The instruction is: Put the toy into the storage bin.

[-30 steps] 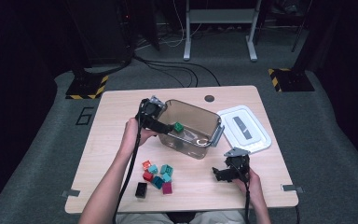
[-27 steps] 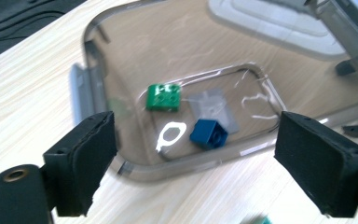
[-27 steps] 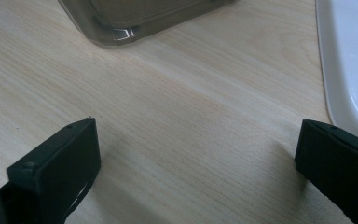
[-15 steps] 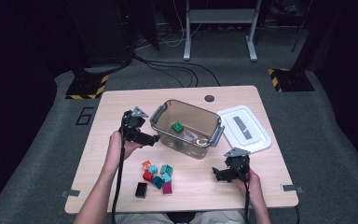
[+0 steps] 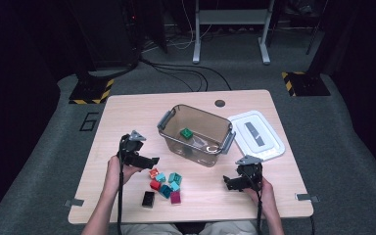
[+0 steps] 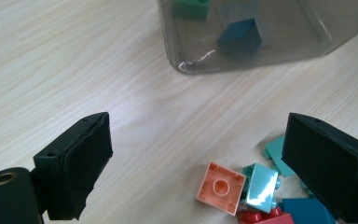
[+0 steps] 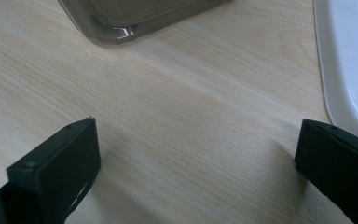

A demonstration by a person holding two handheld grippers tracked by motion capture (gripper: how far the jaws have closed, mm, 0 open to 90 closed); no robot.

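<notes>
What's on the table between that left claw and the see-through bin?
Nothing: in the left gripper view, bare wood runs from the open left claw up to the clear bin. The orange brick lies nearer, between the jaws.

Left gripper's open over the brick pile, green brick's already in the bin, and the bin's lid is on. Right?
Not quite: the lid is off, lying on the table right of the bin, as the high view shows. The left gripper is open over the bricks; the green brick is inside.

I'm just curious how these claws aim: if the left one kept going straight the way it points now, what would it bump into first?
Probably the orange brick at the near edge of the pile; the open left gripper points down at it. Depth is hard to judge.
</notes>
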